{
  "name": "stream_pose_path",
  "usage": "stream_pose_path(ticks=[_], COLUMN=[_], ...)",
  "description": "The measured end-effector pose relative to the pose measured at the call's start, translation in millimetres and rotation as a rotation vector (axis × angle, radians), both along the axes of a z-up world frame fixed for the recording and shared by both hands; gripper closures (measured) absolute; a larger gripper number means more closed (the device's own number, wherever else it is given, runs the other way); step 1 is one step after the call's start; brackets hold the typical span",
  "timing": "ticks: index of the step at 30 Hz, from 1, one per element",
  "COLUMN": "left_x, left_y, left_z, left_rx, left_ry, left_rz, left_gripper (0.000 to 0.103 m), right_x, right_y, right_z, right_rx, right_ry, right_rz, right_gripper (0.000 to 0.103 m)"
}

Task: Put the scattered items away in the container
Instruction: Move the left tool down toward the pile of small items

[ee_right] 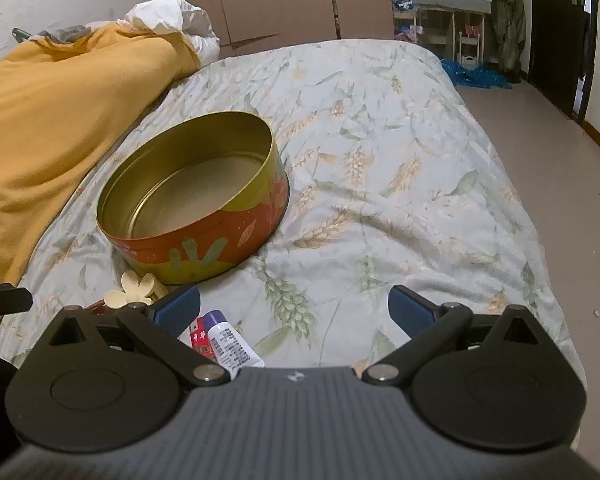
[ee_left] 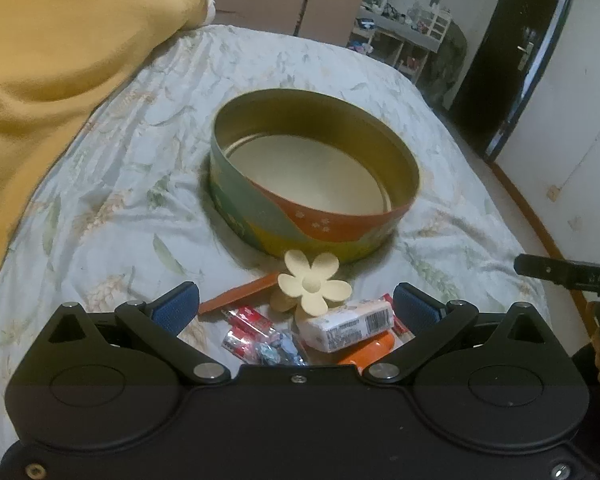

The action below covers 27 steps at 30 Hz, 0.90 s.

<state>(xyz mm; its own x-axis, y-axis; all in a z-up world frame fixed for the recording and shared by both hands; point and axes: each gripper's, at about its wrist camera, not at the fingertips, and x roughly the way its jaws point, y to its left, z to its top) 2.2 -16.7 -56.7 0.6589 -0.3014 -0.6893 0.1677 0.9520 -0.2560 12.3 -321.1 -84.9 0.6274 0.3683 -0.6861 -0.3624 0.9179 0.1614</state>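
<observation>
A round tin with orange, green and yellow sides stands open and empty on the bed; it also shows in the right wrist view. In front of it lies a pile: a cream flower hair clip, an orange flat stick, a white barcoded packet, red wrapped sweets and an orange tube. My left gripper is open, its fingers either side of the pile. My right gripper is open and empty over the sheet, a white tube by its left finger. The clip shows there too.
A mustard-yellow blanket is heaped along the bed's left side. The floral sheet stretches right of the tin to the bed edge, with floor beyond. The right gripper's body juts in at the left view's right edge.
</observation>
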Motion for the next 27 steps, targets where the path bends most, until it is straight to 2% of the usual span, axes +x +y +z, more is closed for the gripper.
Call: stream_pose_path(ticks=[11, 27], left_x=[-1.2, 2.0], left_y=[-13.8, -22.1], left_z=[-12.5, -21.8], left_rx=[0.01, 0.037], left_ry=[0.04, 0.06], left_rz=[-0.101, -0.125], left_gripper=[0.0, 0.0], right_x=[4.2, 7.0], right_y=[1.6, 11.0], right_z=[-4.8, -10.9], right_rx=[0.017, 0.0], right_ry=[0.012, 0.022], right_rz=[0.014, 0.054], right_gripper=[0.0, 0.0])
